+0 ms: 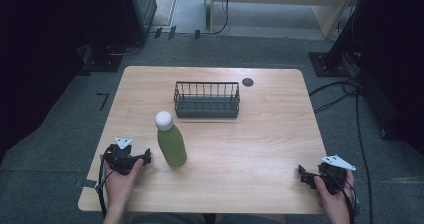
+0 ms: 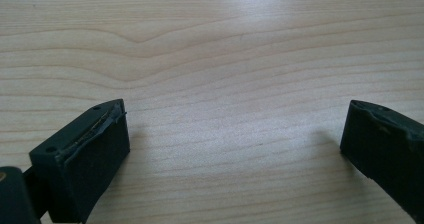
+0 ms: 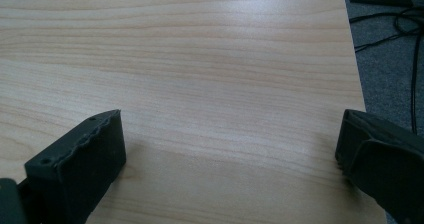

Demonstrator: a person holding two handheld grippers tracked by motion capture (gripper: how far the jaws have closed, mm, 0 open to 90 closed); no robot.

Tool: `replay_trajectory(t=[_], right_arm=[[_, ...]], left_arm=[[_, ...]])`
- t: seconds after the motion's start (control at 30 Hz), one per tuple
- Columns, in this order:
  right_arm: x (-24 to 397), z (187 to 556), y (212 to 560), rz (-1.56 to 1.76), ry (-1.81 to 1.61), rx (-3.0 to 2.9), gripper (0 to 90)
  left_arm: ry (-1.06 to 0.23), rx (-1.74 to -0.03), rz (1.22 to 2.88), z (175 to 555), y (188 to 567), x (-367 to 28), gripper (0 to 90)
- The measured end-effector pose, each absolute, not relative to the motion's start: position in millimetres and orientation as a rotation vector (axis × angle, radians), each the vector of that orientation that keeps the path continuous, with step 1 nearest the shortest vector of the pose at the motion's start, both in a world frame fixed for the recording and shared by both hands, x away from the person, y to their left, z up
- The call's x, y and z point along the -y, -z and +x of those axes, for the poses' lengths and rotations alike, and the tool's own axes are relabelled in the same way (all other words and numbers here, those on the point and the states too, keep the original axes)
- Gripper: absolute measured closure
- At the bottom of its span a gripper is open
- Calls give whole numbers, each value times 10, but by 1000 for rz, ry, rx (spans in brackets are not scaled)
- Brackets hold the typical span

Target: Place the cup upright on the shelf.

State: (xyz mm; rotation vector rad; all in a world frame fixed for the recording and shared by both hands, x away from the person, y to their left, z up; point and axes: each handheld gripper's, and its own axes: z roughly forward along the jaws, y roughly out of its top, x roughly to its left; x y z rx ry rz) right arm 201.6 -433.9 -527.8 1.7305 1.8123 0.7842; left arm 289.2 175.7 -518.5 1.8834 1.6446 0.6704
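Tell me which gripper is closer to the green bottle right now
Left. The left gripper sits just beside the green bottle, at its left near the base, apart from it. The right gripper rests far across the table near its front right corner.

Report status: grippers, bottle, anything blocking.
Left hand-held gripper open beside green bottle, not touching. Right hand-held gripper open, empty. Bottle upright before wire basket. Nothing between.

1. High view: above the person's side, facing forward and down over the whole table (image 1: 240,149).
2. Left gripper view: low, close above the tabletop.
3. Right gripper view: equally low; tabletop shared.
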Motion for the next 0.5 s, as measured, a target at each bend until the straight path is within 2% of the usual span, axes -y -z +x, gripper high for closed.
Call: replay_trajectory(t=[0.27,0.5], right_arm=[[4342,2034,5280,1727,-788,-1814,0],[4337,2042,5278,1735,-782,-1807,0]], left_arm=[[-656,-1684,1898,2758,5154,-1840,0],[-655,-1635,1894,2591,5098,-1889,0]])
